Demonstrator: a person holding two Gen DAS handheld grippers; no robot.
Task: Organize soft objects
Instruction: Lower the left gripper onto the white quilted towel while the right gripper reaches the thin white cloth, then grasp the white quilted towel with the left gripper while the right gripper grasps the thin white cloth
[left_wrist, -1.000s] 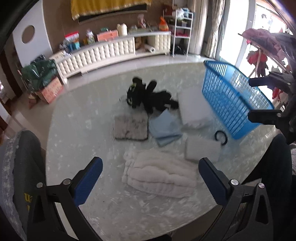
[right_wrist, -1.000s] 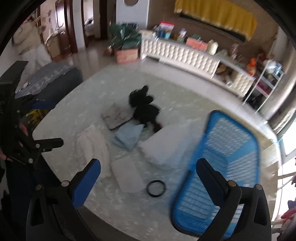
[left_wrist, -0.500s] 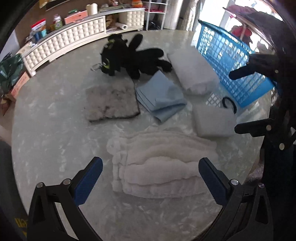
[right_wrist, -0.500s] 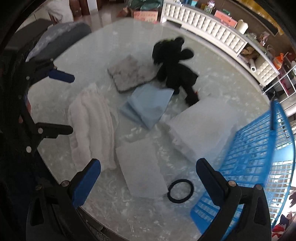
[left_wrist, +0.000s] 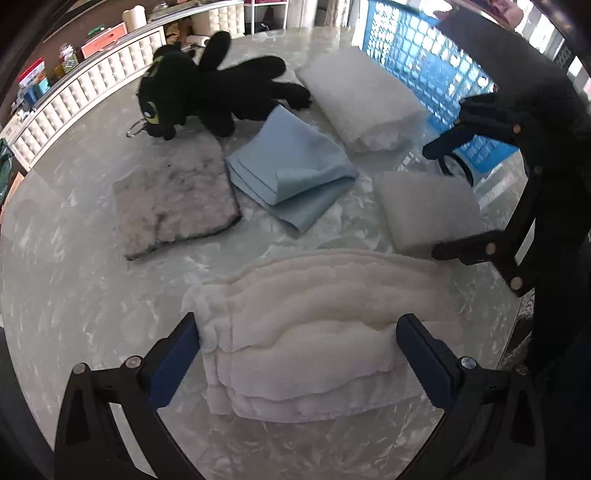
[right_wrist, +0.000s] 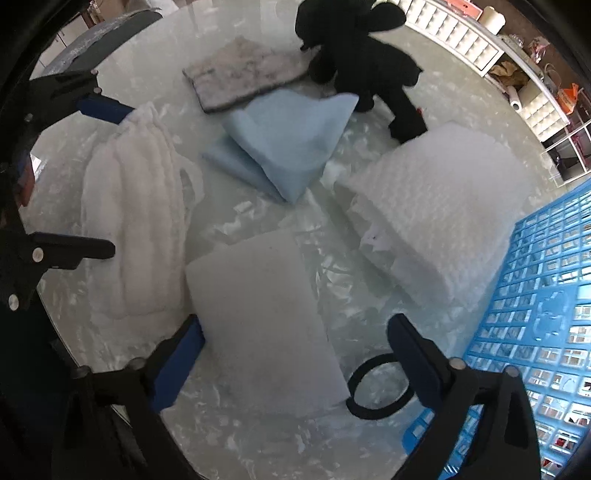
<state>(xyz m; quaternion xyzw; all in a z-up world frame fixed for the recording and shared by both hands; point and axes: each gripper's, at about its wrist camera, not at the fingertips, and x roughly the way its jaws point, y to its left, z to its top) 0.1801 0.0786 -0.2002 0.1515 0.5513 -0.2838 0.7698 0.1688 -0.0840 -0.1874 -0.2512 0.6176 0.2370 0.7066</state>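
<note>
We are straddling the fleece with the left tool wide, and the pad with the right tool wide. Beside the basket, the pad is probably slippery: it may squirt out.

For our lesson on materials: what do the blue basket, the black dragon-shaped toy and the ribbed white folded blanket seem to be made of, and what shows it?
Blue lattice basket: probably rigid moulded plastic, shown by its even grid of holes.
Black dragon-shaped toy: plush fabric, matte and fuzzy, with limp limbs.
Ribbed white folded blanket: seemingly fleece or soft knit, with fluffy ridges and rounded folds.
</note>
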